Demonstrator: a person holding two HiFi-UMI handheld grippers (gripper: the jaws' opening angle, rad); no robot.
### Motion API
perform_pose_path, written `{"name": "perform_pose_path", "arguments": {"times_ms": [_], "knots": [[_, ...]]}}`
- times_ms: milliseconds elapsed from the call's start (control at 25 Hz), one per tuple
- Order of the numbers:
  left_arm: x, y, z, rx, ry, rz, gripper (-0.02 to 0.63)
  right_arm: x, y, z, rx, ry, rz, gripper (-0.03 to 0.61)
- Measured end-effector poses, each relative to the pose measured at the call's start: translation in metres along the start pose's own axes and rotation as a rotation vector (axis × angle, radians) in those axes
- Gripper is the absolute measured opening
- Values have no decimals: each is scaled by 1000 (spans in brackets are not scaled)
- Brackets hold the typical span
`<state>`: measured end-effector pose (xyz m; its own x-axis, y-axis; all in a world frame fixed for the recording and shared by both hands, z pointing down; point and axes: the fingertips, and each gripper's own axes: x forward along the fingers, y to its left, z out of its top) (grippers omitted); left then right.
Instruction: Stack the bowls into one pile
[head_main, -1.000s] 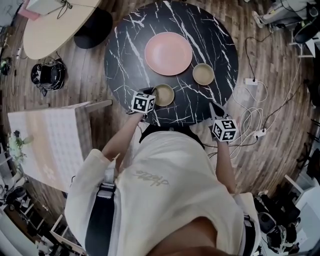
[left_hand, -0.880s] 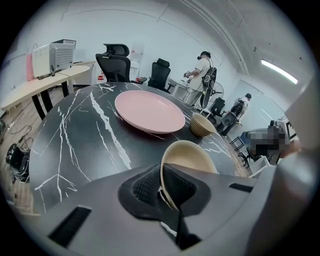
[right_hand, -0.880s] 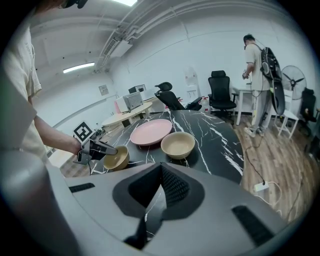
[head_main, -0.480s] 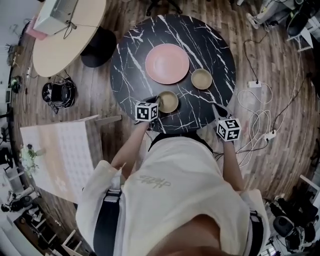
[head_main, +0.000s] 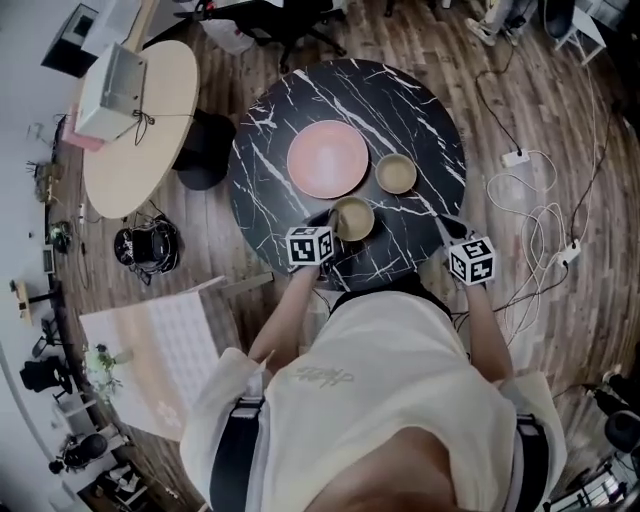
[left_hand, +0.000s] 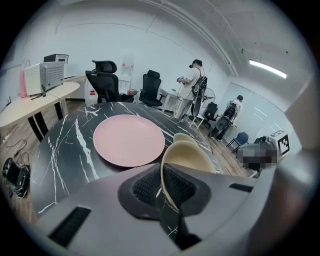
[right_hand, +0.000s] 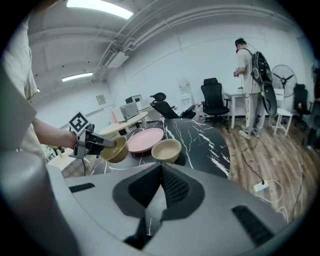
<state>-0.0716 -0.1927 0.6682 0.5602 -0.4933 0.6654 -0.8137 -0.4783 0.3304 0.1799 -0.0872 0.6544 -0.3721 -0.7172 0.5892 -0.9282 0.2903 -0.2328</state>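
Left gripper view: your left gripper (left_hand: 162, 189) is clamped on the near rim of the held tan bowl (left_hand: 189, 156), with the wall pinched edge-on between the pads. That bowl sticks out straight ahead of the jaw tips.

Right gripper view: it's tilted and hangs off those tips, clear of the black marble table (right_hand: 200, 137) near its front edge.

The second tan bowl (head_main: 396, 173) sits upright on the table, farther in and to the right of the held one. It's apart from the held one and just beside the pink plate (head_main: 328, 158).

Your right gripper (head_main: 443, 226) hovers at the table's near-right edge. Its jaws are pressed together with nothing between them, and it's well apart from the held bowl and short of the second one.
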Motion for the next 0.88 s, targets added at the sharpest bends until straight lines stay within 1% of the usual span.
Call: {"name": "perform_pose_path", "arguments": {"times_ms": [280,440,680,880], "knots": [[24,-32,22,54,20,-51,32,-12,-18,-2,40,-25,-29,6],[39,-41,32,86,41,-47,32,-16,-26,-6,61,-28,-39,6],[63,-59,47,101,52,-74,32,-19,-41,-11,69,-14,-47,6],[80,-66,60,121,67,-77,32,-19,-50,-15,77,3,-42,6]]}}
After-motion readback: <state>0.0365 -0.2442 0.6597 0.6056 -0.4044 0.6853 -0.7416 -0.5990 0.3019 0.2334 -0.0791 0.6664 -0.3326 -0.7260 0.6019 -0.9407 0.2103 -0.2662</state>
